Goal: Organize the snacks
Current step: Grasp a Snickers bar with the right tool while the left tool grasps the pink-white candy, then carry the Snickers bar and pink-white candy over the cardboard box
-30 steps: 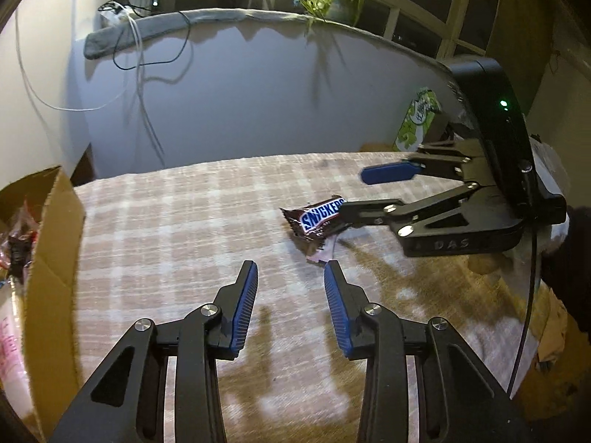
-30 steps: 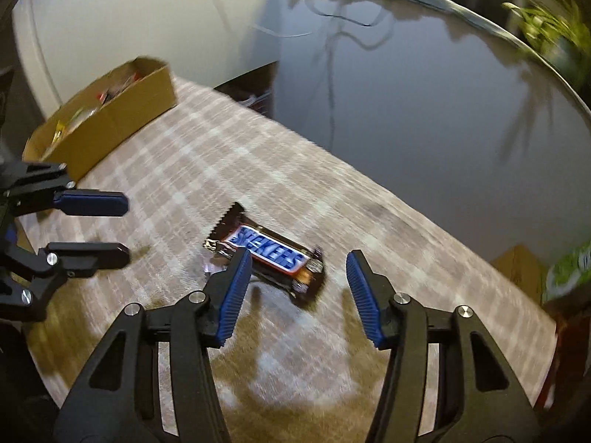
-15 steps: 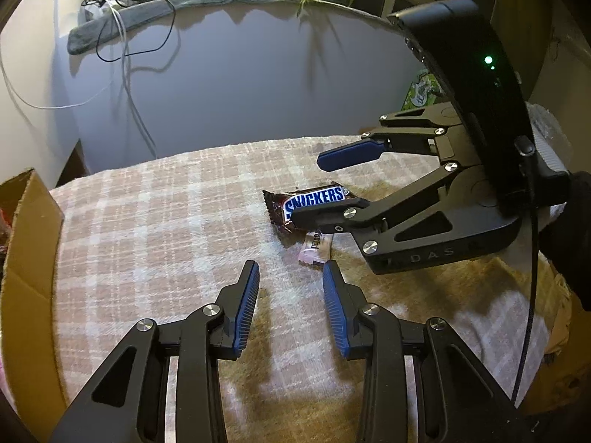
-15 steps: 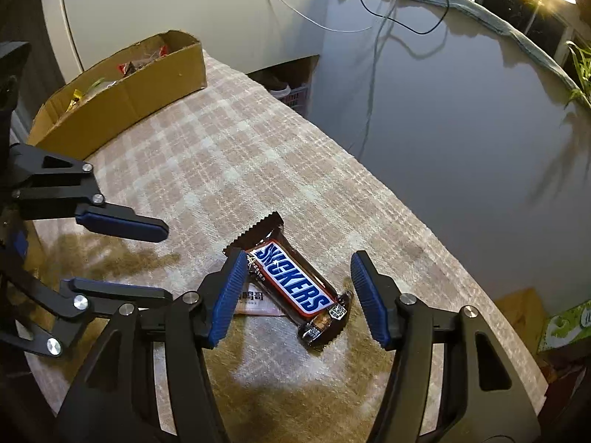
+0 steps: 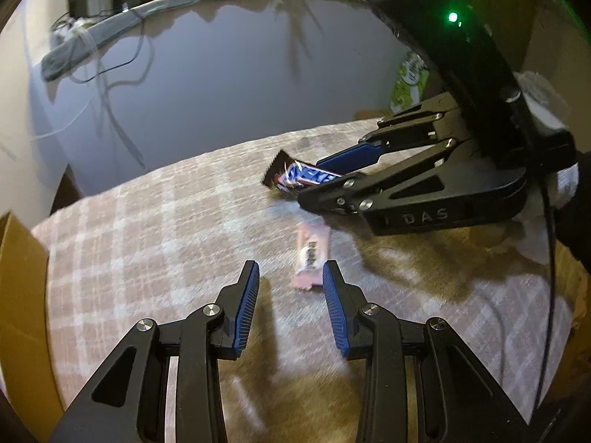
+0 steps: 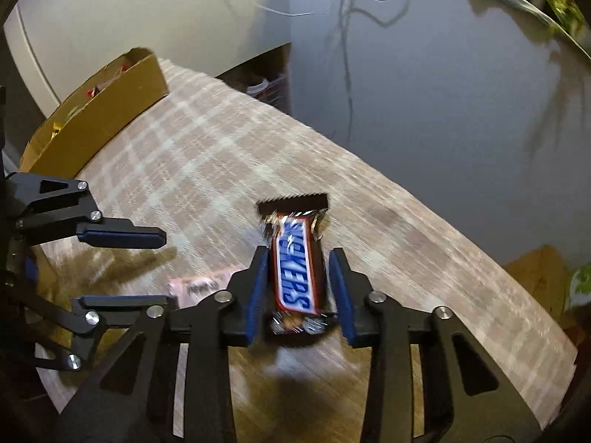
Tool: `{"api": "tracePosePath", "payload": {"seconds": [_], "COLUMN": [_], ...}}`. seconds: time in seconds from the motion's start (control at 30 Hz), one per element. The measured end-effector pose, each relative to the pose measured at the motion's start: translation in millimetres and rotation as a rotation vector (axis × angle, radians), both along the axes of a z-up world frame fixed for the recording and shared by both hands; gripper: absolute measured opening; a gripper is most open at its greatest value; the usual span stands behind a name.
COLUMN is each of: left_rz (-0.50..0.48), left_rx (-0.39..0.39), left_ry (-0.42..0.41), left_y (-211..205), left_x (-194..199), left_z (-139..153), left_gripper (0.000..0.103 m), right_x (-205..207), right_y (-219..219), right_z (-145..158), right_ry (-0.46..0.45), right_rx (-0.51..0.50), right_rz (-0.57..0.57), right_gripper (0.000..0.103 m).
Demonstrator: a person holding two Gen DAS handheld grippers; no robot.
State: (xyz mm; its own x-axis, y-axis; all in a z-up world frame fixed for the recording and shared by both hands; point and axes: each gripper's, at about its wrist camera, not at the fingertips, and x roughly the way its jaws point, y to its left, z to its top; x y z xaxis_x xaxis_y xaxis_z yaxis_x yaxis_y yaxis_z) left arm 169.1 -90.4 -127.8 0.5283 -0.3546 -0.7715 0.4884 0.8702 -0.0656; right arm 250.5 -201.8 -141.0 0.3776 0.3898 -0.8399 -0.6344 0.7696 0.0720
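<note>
A brown Snickers bar [image 6: 295, 269] lies lengthwise between the blue pads of my right gripper [image 6: 299, 254], whose jaws are closing on its sides. From the left wrist view the bar [image 5: 295, 177] sticks out of the right gripper [image 5: 310, 182] just above the checked tablecloth [image 5: 166, 240]. A small pink snack packet [image 5: 310, 254] lies flat on the cloth just ahead of my left gripper [image 5: 290, 265], close to its right finger. The left gripper [image 6: 164, 269] is open and holds nothing. The pink packet [image 6: 207, 282] lies between its fingers.
An open cardboard box [image 6: 99, 125] with several snacks stands at the table's left end; its wall [image 5: 18, 295] is beside my left gripper. A grey panel [image 5: 221, 92] rises behind the table. A green packet [image 5: 408, 85] stands at the far right.
The right gripper sank over the Snickers bar and closed on it. The bar has come off the pink packet, which now lies bare. The left gripper moved closer to the packet.
</note>
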Motion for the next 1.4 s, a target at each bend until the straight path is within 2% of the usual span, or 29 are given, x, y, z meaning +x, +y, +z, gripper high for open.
{"api": "tracePosePath", "payload": {"seconds": [0.23,0.3,0.37,0.47,0.63,0.9,1.2,1.4], "left_rz": [-0.034,-0.037,-0.038,-0.038,0.006,0.089,0.115,0.159], "left_rx": [0.049,0.051,0.053,0.079,0.044,-0.040,-0.053,-0.077], "left_ry": [-0.010,-0.013,-0.013,-0.028,-0.013,-0.027,-0.144,-0.187], "left_y": [-15.1,-17.3,-18.6,-20.3,-11.9,10.7,36.5,66.2], "left_x": [12.4,13.5,13.7,11.3,6.4,-8.6,-45.6,-57.3], "left_z": [-6.9,-6.5,-6.2,-6.3,-6.5,3.1,38.5,56.6], "left_gripper": [0.034,0.030,0.018,0.018,0.017,0.017,0.017,0.017], "right_x": [-5.9,-5.2,-5.6,-7.2,-13.3,-35.6,-67.4,-78.2], "right_y": [-23.5,-23.1,-23.6,-23.9,-26.3,-40.6,-34.4,-4.0], "right_z": [-1.1,-1.5,-1.3,-1.6,-1.4,4.5,33.5,60.7], "right_ry": [0.006,0.010,0.011,0.007,0.008,0.004,-0.028,-0.059], "right_rx": [0.029,0.033,0.032,0.025,0.013,0.058,0.138,0.164], "right_rz": [-0.060,-0.073,-0.087,-0.110,-0.143,-0.195,-0.196,-0.149], "right_gripper": [0.030,0.030,0.030,0.030,0.030,0.030,0.030,0.030]}}
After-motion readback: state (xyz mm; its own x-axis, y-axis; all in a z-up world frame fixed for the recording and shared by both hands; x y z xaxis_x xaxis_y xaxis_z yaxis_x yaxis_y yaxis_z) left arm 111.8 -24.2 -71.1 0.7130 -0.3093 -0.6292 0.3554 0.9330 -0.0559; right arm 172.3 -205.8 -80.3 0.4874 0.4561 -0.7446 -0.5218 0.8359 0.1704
